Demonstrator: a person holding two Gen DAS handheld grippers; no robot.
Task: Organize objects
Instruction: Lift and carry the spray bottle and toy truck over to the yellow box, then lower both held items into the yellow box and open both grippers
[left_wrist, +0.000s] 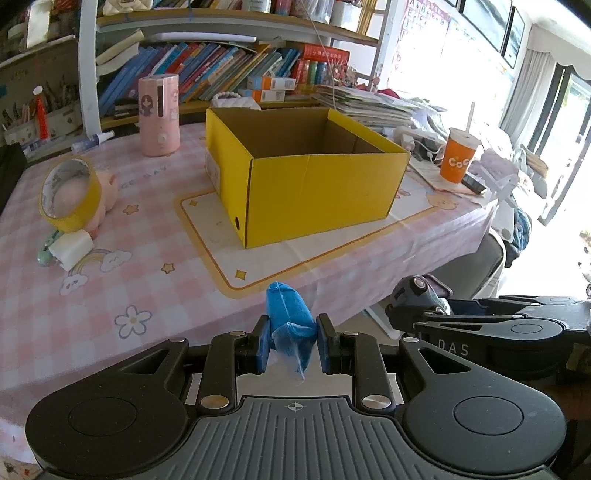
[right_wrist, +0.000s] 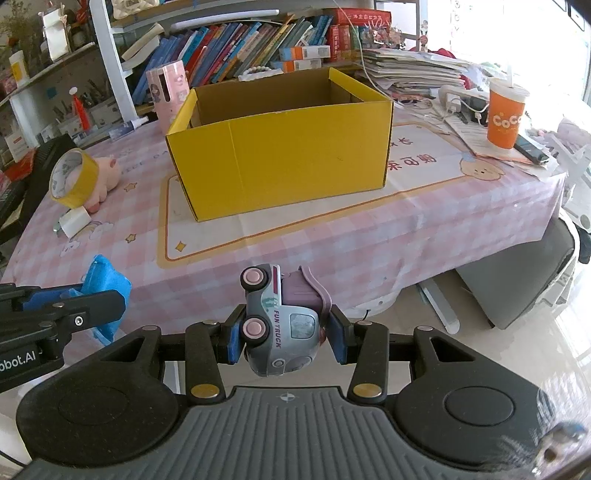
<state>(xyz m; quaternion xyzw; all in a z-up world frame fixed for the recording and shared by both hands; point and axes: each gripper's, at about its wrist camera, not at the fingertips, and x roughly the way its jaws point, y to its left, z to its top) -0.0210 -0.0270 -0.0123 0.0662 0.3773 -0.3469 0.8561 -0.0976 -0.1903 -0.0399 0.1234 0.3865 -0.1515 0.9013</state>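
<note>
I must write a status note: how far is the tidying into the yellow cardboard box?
Nothing visibly done: the yellow cardboard box looks empty. In hand: left gripper clamps a blue cloth pouch; right gripper holds a grey-purple toy truck. Left: yellow tape roll, pink plush pig.

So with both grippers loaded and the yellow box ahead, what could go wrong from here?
The toy truck hangs sideways in the right gripper, so it might twist loose. The left gripper pinches only the end of the soft blue pouch; it may slip. The grippers are close together and could bump over the yellow box.
</note>
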